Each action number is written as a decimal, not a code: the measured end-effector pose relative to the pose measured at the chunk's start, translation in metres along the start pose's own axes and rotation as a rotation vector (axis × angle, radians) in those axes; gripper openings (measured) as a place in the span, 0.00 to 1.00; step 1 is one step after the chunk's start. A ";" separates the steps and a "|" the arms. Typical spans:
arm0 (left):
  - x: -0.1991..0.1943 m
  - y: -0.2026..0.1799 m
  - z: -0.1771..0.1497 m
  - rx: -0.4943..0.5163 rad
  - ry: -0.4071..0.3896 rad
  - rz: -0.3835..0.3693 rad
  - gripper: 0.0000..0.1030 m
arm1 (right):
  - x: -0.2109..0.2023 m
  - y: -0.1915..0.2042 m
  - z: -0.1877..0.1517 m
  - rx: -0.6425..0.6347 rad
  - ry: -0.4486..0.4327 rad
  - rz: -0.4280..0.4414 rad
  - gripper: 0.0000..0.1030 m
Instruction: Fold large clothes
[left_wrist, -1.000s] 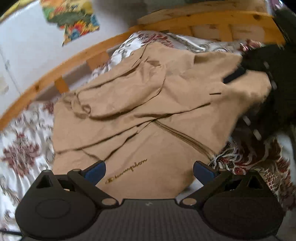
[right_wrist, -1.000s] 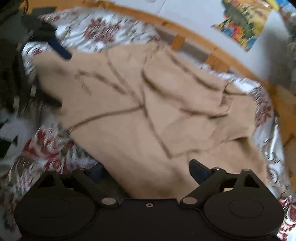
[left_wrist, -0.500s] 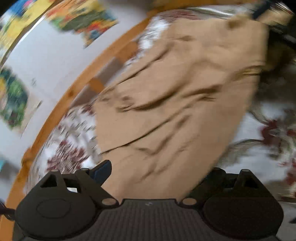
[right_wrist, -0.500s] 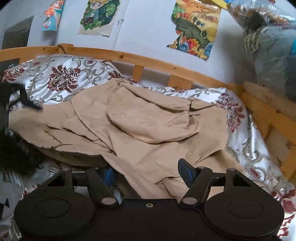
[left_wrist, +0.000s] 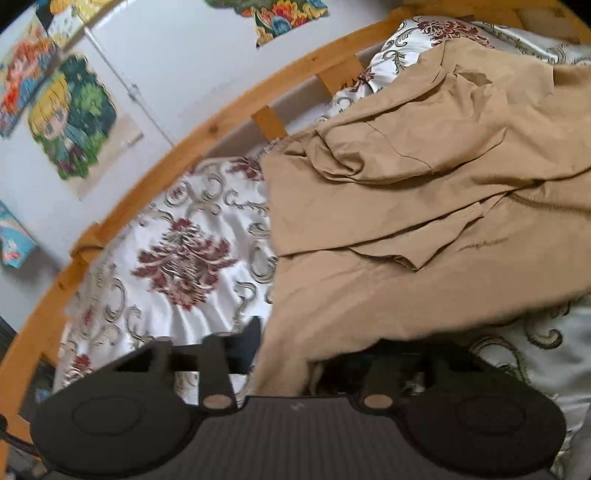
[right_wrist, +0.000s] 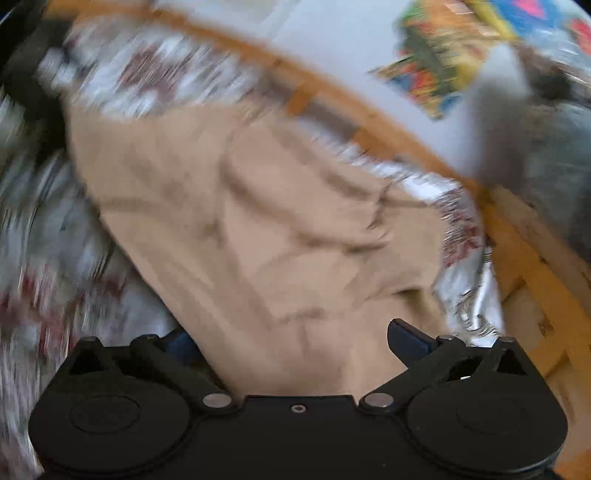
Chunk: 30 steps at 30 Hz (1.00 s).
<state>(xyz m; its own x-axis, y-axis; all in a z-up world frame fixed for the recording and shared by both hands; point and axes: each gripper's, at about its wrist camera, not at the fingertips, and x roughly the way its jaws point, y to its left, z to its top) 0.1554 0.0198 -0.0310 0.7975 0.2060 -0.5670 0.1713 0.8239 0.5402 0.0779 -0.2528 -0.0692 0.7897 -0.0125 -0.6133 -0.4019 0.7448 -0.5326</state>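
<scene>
A large tan hooded jacket (left_wrist: 406, 206) lies crumpled on a floral bedspread (left_wrist: 184, 251), its zip and hood up. In the left wrist view its near edge drapes over my left gripper (left_wrist: 314, 354); the left finger (left_wrist: 247, 343) shows, the right one is hidden under cloth. In the blurred right wrist view the jacket (right_wrist: 277, 229) runs between the fingers of my right gripper (right_wrist: 291, 339), whose jaws stand wide with cloth over the left one.
A wooden bed rail (left_wrist: 221, 122) curves behind the bed, with posters (left_wrist: 70, 122) on the white wall. In the right wrist view the rail (right_wrist: 517, 258) runs along the right, and dark things (right_wrist: 22, 81) sit at the far left.
Both grippers have swung quickly; the views are tilted and the right one is blurred. The jacket's edge now lies over the left gripper's fingers. The jacket has shifted on the bed.
</scene>
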 end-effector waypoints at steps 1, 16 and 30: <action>0.000 0.002 0.001 -0.010 0.001 0.006 0.21 | 0.003 0.003 -0.002 -0.023 0.039 0.016 0.97; -0.032 0.016 -0.031 -0.158 -0.100 -0.114 0.06 | -0.014 -0.047 -0.024 0.282 0.053 -0.093 0.09; -0.111 0.085 -0.054 -0.167 -0.209 -0.286 0.06 | -0.156 -0.052 0.002 0.444 -0.113 -0.074 0.05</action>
<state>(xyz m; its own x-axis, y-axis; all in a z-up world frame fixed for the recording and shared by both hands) 0.0502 0.0959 0.0445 0.8349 -0.1416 -0.5319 0.3203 0.9109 0.2603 -0.0236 -0.2887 0.0553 0.8641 -0.0224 -0.5027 -0.1246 0.9584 -0.2568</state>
